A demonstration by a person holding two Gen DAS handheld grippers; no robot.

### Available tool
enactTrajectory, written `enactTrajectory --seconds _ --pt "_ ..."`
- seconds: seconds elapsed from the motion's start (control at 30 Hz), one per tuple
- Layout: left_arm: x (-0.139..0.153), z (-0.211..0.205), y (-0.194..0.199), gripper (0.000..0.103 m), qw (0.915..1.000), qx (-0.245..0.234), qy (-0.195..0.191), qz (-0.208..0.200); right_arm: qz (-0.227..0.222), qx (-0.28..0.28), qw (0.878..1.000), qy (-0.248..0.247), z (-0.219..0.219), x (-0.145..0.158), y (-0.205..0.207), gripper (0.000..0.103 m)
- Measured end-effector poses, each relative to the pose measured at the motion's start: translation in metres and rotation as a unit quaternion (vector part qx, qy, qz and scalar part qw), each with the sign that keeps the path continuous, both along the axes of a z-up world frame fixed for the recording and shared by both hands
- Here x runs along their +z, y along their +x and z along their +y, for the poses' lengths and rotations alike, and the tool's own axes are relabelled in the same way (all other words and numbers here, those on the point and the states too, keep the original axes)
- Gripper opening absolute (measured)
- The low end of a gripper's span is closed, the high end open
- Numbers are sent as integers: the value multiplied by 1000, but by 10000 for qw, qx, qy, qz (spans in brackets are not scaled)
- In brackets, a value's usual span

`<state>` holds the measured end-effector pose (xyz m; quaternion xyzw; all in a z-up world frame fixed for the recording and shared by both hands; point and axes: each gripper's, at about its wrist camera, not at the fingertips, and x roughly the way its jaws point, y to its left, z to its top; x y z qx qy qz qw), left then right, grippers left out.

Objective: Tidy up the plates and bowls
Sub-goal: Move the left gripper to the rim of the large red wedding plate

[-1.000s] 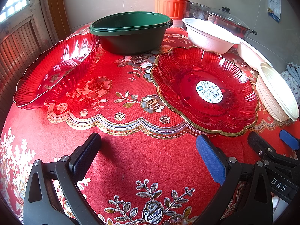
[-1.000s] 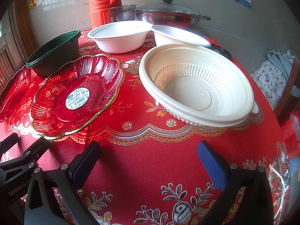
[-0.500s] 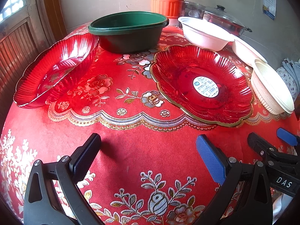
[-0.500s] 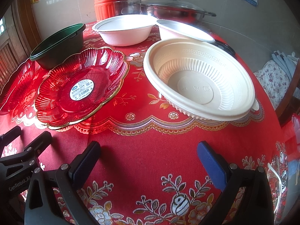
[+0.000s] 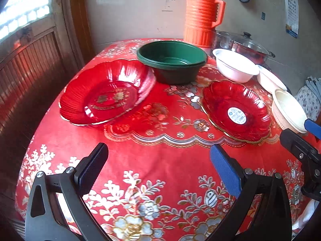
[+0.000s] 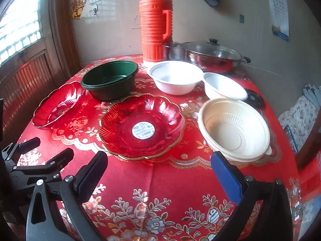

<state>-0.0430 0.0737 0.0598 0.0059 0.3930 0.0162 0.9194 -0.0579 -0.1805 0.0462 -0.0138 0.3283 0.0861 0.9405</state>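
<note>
On the red tablecloth lie a large red glass plate (image 5: 106, 94) at the left, a red plate with a white sticker (image 5: 236, 110) in the middle, a dark green bowl (image 5: 172, 62), two white bowls (image 6: 175, 77) (image 6: 223, 86) and a cream ribbed bowl (image 6: 233, 129). My left gripper (image 5: 158, 164) is open and empty above the table's front edge. My right gripper (image 6: 160, 167) is open and empty, in front of the sticker plate (image 6: 141, 126) and the cream bowl.
An orange thermos (image 6: 155, 23) and a lidded steel pot (image 6: 210, 55) stand at the back by the wall. A dark round lid (image 6: 253, 98) lies behind the cream bowl. A chair with floral cloth (image 6: 301, 118) is at the right. The table edge curves down in front.
Both grippers have pulled back and risen from the table, so the plates and bowls look smaller and farther. Nothing on the table has moved. Both stay open.
</note>
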Motion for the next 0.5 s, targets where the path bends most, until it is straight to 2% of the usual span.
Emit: enactTrajectory --seconds 0.1,0.2,0.3,0.5 --pt "8 26 1 102 9997 207 -128 -1 -67 356 9993 92 20 7 2 103" --pt "16 54 1 102 9986 494 -142 -86 58 749 9967 324 38 11 9 103" --pt "23 81 2 102 9969 753 -160 -170 -8 995 9948 214 60 17 12 103" --pt "29 120 12 102 9927 1181 93 -244 -11 1422 9898 124 100 25 23 103"
